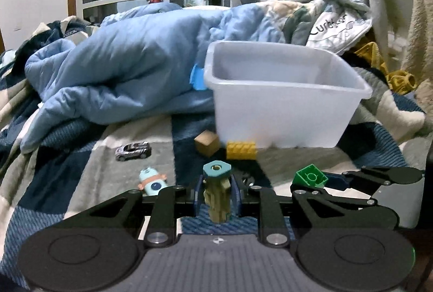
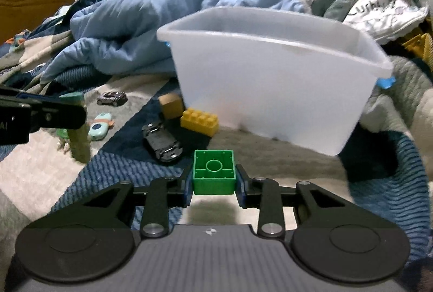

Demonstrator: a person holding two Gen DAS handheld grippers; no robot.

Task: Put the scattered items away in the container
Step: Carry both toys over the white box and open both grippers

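Both loads look light, rigid plastic — right gripper (image 2: 213, 183) closed flat-on-flat on the green brick (image 2: 213, 173) at lower centre, left gripper (image 1: 217, 197) closed on the knobbly teal-capped toy (image 1: 217, 189) mid-body, more slip-prone — the container (image 1: 281, 91) just beyond, centre-right on the bed.

Colours only:
- container (image 1: 284, 113): translucent white, blue tag at its rim.
- left gripper (image 1: 217, 200): black linkage, blue pads, holds toy bolt (image 1: 217, 190), teal hex head, olive-beige shank.
- right gripper (image 2: 213, 183): black, blue pads, holds green brick (image 2: 213, 173).
- yellow brick (image 2: 199, 121) and tan wooden cube (image 2: 170, 105).
- toy car (image 1: 133, 150): silver-grey; second toy car (image 2: 161, 141): black underside up.
- rocket toy (image 1: 153, 181): pale mint, pink fins, dark blue porthole.
- bedspread (image 1: 89, 164): checked navy, grey, cream, ribbed blue squares.
- duvet (image 1: 121, 62): plain light blue.
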